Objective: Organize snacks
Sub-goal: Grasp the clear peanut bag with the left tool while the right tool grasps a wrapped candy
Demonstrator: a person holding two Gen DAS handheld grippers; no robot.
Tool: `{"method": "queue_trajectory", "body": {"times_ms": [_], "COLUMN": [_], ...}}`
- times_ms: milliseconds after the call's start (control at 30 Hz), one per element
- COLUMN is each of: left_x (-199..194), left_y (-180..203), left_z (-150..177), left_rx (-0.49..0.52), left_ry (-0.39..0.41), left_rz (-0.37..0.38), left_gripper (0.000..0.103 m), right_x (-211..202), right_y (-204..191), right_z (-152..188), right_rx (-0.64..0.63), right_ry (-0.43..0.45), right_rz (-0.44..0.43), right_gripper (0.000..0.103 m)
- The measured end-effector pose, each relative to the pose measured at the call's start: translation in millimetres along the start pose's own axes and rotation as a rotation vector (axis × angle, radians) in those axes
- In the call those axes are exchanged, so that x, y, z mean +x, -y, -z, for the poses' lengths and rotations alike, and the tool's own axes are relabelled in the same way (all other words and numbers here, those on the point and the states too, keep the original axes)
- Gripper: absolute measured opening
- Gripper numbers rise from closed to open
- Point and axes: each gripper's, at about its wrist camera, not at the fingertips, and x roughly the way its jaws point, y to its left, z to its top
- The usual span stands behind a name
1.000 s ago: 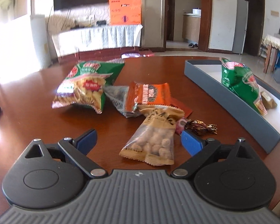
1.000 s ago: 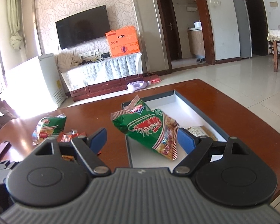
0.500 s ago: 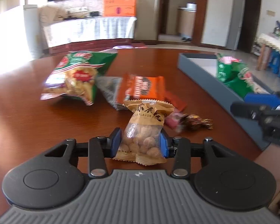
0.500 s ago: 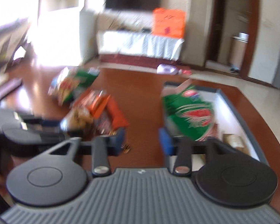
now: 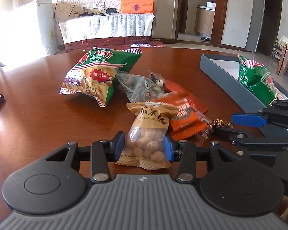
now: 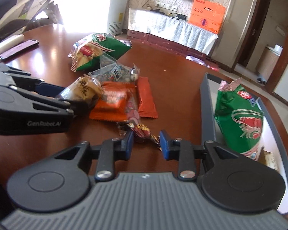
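- Left wrist view: the left gripper (image 5: 143, 147) has its blue pads pressed against both sides of a tan, clear-windowed packet of round nuts (image 5: 148, 134), clamped near the packet's lower end.
- That nut packet stands nearly along the line of the fingers, its long axis running away from the camera, printed tan top pointing toward the far side of the wooden table (image 5: 38, 115) and its crimped bottom edge nearest the gripper body.
- Just behind it lie an orange wrapped snack (image 5: 184, 118), a clear bag of seeds (image 5: 142, 88) and a green cracker bag (image 5: 99, 74), all touching or overlapping in one heap.
- Right wrist view: the right gripper (image 6: 146, 141) sits low over the table with its jaws drawn close around a foil-wrapped candy (image 6: 142, 131); the candy lies between the pads, its long axis running slantwise across the gap, one twisted end toward the left pad and the other by the right pad. I cannot tell whether the pads actually press on it.
- A green shrimp-print bag (image 6: 242, 120) stands tilted inside the grey-walled tray (image 6: 206, 103) at the right, with a small tan packet (image 6: 269, 161) beside it in the tray.
- A phone (image 6: 19, 48) lies at the far left of the table, well apart from the snacks.
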Motion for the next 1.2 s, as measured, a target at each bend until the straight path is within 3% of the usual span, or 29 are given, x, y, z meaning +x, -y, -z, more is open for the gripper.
{"method": "queue_trajectory", "body": {"times_ms": [233, 400, 700, 933, 1200], "left_x": [2, 6, -7, -27, -30], "left_y": [1, -4, -17, -22, -4], "left_z": [1, 4, 5, 0, 2], "left_rx": [0.003, -0.011, -0.074, -0.069, -0.002], "left_ry": [0.001, -0.009, 0.015, 0.068, 0.073], "left_rz": [-0.008, -0.024, 0.0, -0.026, -0.011], "left_gripper": [0.05, 0.059, 0.049, 0.048, 0.048], "right_x": [13, 8, -18, -37, -51], "right_y": [2, 3, 5, 13, 15], "right_z": [-6, -5, 1, 1, 4], "right_rx": [-0.004, 0.019, 0.096, 0.18, 0.217], "right_ry": [-0.027, -0.052, -0.038, 0.012, 0.052], "right_rz": [-0.085, -0.086, -0.08, -0.098, -0.094], "right_gripper": [0.035, 0.027, 0.026, 0.026, 0.026]}}
